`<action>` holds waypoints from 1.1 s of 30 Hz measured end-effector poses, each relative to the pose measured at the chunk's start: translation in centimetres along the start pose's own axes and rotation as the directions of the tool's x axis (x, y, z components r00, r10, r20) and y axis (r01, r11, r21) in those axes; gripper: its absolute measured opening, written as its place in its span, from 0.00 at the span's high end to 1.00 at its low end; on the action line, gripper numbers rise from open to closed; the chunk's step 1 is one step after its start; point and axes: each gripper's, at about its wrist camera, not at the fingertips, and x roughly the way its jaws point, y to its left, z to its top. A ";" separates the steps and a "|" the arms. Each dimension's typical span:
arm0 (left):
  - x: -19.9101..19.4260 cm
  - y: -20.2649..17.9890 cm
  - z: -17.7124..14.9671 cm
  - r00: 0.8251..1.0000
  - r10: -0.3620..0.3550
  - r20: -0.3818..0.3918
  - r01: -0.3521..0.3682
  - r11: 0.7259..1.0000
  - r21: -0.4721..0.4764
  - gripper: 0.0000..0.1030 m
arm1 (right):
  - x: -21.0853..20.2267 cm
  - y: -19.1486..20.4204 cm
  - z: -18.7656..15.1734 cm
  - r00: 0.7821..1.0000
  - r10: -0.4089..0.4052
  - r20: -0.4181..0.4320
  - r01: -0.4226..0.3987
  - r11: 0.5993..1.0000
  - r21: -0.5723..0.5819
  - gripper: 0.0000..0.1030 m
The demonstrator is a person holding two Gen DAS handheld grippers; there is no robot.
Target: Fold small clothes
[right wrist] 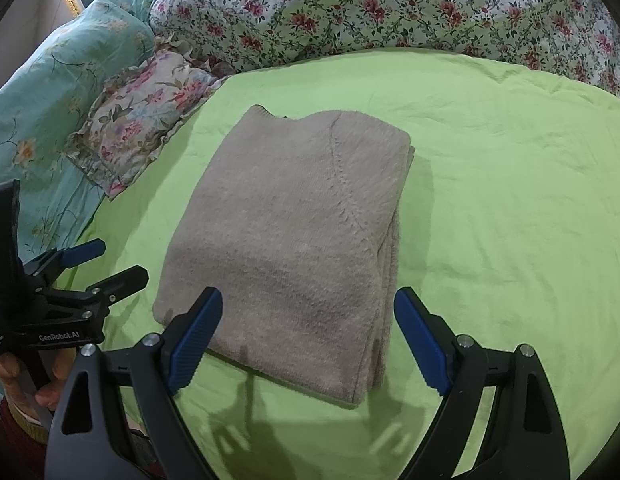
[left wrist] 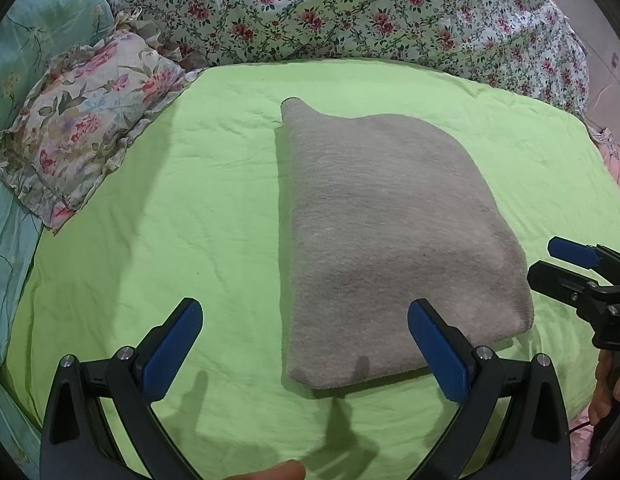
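A grey knitted sweater (left wrist: pixel 389 232) lies folded into a thick rectangle on the green sheet (left wrist: pixel 190 200); it also shows in the right wrist view (right wrist: pixel 286 240), with the stacked layers visible along its right edge. My left gripper (left wrist: pixel 306 320) is open and empty, held above the sweater's near left corner. My right gripper (right wrist: pixel 308 312) is open and empty, held above the sweater's near edge. Each gripper shows in the other's view, the right gripper (left wrist: pixel 557 260) at the right edge and the left gripper (right wrist: pixel 114 260) at the left edge.
A floral ruffled pillow (left wrist: pixel 86 120) lies at the far left of the sheet. A flowered quilt (left wrist: pixel 349 12) is bunched along the far side. A teal floral cover (right wrist: pixel 50 100) lies to the left. The green sheet spreads wide to the sweater's right (right wrist: pixel 509 200).
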 end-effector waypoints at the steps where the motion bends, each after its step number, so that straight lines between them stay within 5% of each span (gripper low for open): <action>1: 0.0 0.0 0.0 1.000 -0.003 0.001 0.003 1.000 0.000 0.00 | 0.0 0.1 -0.2 1.000 0.000 0.001 0.000 1.000 -0.001 0.15; 33: -0.5 0.1 -0.2 1.000 -0.007 0.015 0.007 1.000 -0.008 0.00 | -0.1 0.5 -0.3 1.000 -0.007 0.023 0.007 1.000 -0.026 0.15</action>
